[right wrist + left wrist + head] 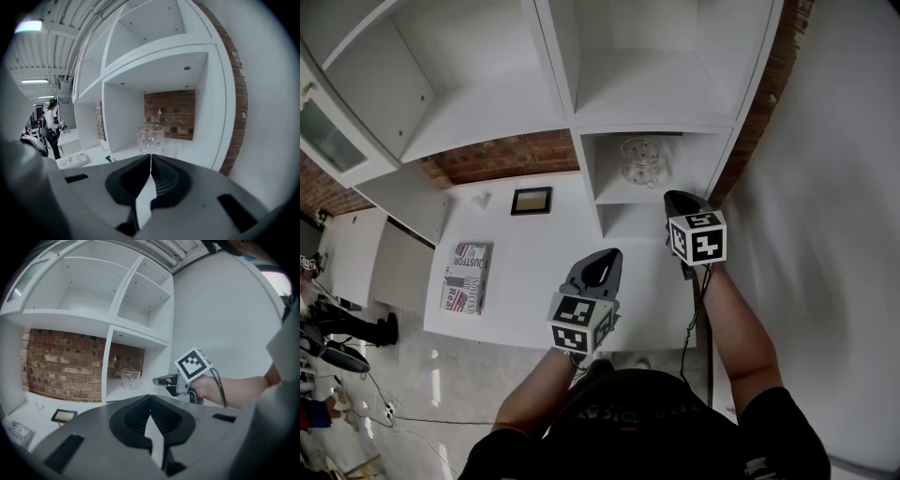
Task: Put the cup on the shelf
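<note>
Inside the lower right compartment of the shelf (609, 194), the clear cup (639, 161) stands upright, apart from both grippers. Right gripper (676, 196): jaws pressed together, nothing between them, tips just outside that compartment, pointing toward the cup. Left gripper (608, 254): jaws together, empty, held above the white surface (534, 258), which carries a magazine (467, 277).
</note>
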Demonstrator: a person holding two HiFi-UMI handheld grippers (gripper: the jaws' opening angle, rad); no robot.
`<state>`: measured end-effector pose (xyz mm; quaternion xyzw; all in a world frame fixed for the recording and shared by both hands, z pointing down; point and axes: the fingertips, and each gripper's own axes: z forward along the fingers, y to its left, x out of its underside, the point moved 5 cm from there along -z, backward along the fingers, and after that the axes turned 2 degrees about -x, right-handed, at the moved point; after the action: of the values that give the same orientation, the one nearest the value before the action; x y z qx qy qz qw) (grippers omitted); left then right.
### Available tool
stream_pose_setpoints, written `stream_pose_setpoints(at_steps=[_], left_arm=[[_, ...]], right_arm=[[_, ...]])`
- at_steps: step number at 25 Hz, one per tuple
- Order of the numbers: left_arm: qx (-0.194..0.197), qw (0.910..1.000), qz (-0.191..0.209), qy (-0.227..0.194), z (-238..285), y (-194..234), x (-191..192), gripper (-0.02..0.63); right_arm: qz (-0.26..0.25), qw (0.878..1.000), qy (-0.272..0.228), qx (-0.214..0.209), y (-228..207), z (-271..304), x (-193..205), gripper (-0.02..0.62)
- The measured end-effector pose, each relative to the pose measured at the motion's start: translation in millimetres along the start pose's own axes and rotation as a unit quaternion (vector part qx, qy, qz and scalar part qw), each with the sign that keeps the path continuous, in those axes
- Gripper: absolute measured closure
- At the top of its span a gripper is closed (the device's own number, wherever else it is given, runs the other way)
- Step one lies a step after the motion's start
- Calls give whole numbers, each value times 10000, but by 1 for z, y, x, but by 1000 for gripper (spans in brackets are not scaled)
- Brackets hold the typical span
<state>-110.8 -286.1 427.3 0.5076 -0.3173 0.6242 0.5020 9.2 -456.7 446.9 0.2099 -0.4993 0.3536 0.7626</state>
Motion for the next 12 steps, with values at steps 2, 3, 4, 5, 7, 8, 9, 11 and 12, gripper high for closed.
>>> stream_pose_setpoints(at_steps=[2, 3, 4, 5, 7, 8, 9, 11, 12], left_arm=[[-37, 10000, -2, -26, -6, -11, 1, 601], [-51, 10000, -2, -40, -9, -18, 2, 601], [-66, 10000, -2, -53, -12, -25, 3, 601], [-85, 9999, -3, -63, -15, -31, 4, 601], [-136, 9999, -24, -63, -20, -43, 8, 601], [-166, 9998, -45, -55, -22, -48, 10, 601], [-195, 9998, -68, -43, -24, -53, 13, 601], [-238, 9997, -109, -18, -28, -62, 19, 601], [-248, 9996, -123, -11, -30, -66, 21, 601]], right_arm=[[30, 10000, -76, -27, 0, -14, 4, 594], [39, 9999, -113, -42, 0, -21, 5, 594], [39, 9999, -147, -63, 1, -28, 8, 595], [30, 9998, -177, -93, 1, -36, 10, 594], [0, 9996, -219, -188, 4, -49, 14, 595], [-23, 9994, -236, -244, 6, -56, 17, 595], [-55, 9992, -254, -294, 8, -63, 21, 595], [-133, 9988, -286, -373, 12, -76, 28, 595], [-171, 9986, -299, -404, 14, -82, 32, 595]])
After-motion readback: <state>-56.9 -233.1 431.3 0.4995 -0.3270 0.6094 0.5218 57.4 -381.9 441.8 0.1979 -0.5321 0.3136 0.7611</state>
